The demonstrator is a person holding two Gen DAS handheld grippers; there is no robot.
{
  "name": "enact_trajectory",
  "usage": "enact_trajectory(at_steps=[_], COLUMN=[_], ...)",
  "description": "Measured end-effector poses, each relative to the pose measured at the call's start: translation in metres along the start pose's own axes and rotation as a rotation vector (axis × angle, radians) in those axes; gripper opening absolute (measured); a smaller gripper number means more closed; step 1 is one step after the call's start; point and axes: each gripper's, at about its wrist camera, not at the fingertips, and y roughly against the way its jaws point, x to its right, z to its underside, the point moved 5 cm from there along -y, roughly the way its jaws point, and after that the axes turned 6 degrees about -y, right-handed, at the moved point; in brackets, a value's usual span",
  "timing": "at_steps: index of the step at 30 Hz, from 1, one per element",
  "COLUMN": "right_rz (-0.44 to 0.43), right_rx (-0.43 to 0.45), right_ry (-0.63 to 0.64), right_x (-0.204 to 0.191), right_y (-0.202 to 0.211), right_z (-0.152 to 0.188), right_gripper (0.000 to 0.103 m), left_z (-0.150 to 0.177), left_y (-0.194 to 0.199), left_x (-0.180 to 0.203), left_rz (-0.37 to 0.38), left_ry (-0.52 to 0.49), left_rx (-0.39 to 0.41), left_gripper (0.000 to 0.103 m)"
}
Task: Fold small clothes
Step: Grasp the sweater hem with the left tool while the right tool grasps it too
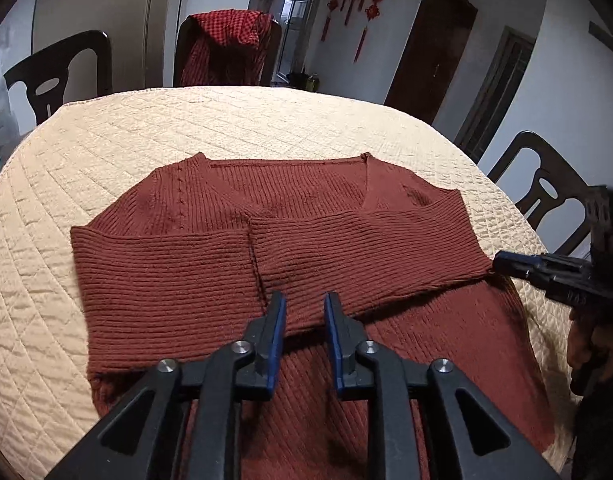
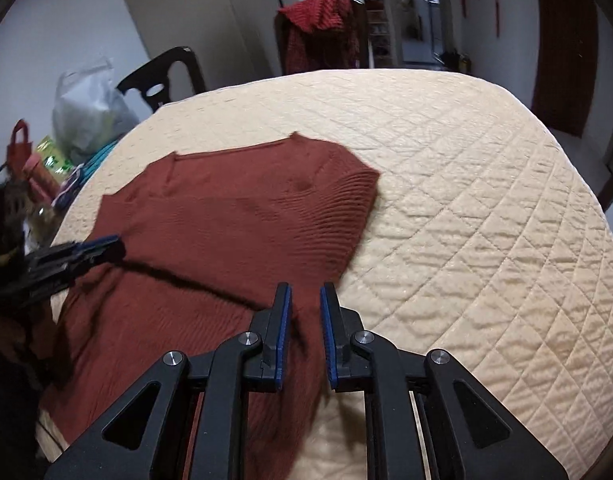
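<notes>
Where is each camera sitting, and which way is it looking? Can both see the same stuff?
Left wrist camera: sits on the left gripper, looking forward and down over the red sweater; the right gripper pokes in at the right edge.
Right wrist camera: sits on the right gripper, looking down at the sweater's right side; the left gripper pokes in at the left.
Both see: the sweater, the quilted cloth, the chair with red cloth.

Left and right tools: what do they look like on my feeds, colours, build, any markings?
Both match. The left tool and right tool have black plastic linkage arms with triangular cut-outs, silver pivot bolts, and two flat fingers faced with blue pads. Faint embossed lettering shows on the right tool's body in the left wrist view; unreadable.
</notes>
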Motion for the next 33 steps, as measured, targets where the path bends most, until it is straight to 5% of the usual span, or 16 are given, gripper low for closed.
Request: enact_trajectory(at_steps=[11,16,20,33], right_rz=[-0.012,-0.064,-0.106,-0.216], right_rx=[0.041,0.053,0.037,-0.041], right_ry=[-0.013,-0.045,-0.102,-0.159], right_x=[-0.001,-0.003,0.003,-0.017], right_y=[0.03,0.051,0.062,0.069], right_z=[0.017,0.042,0.067,0.129], right_gripper=[0.016,0.034,0.036,0.037], left_z=[0.022,0.047,0.073,0.143], left_y=[0.044,0.073,0.099,0.108], left_x=[-0.015,-0.018,-0.024,-0.004], left_rz=[-0.091,-0.113,-0.123,-0.025], left_ry=[0.029,0.052,0.081,0.193], left_rx=[0.038,0.067,0.097,0.054], left_gripper=[0.033,0.037,0.045,0.045])
